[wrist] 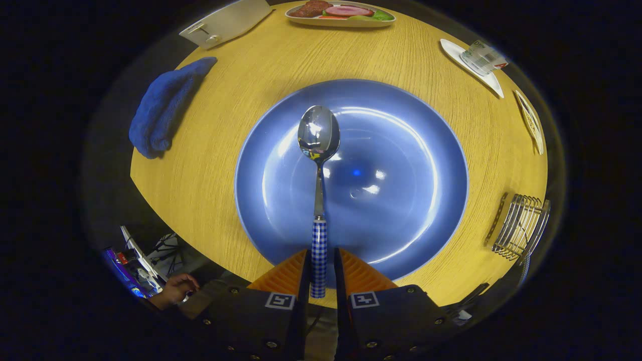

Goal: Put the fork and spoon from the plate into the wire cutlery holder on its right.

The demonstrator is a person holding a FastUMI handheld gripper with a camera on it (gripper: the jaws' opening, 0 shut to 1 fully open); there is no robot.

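Note:
My gripper (319, 263) is shut on the spoon (319, 150) by its blue-and-white checked handle. The spoon points straight ahead from between the fingers, its shiny bowl hanging above the blue plate (411, 150) on the round wooden table. Nothing else lies on the plate. The wire cutlery holder (519, 228) stands to the right of the plate, near the table's edge, with a checked handle showing just below its near side.
A blue cloth (163, 108) lies left of the plate. Beyond the plate are a dish of food (341, 14), a white box (225, 22) and small white dishes (476, 62) at the far right. A person's hand (175, 290) shows below the table edge, left of the fingers.

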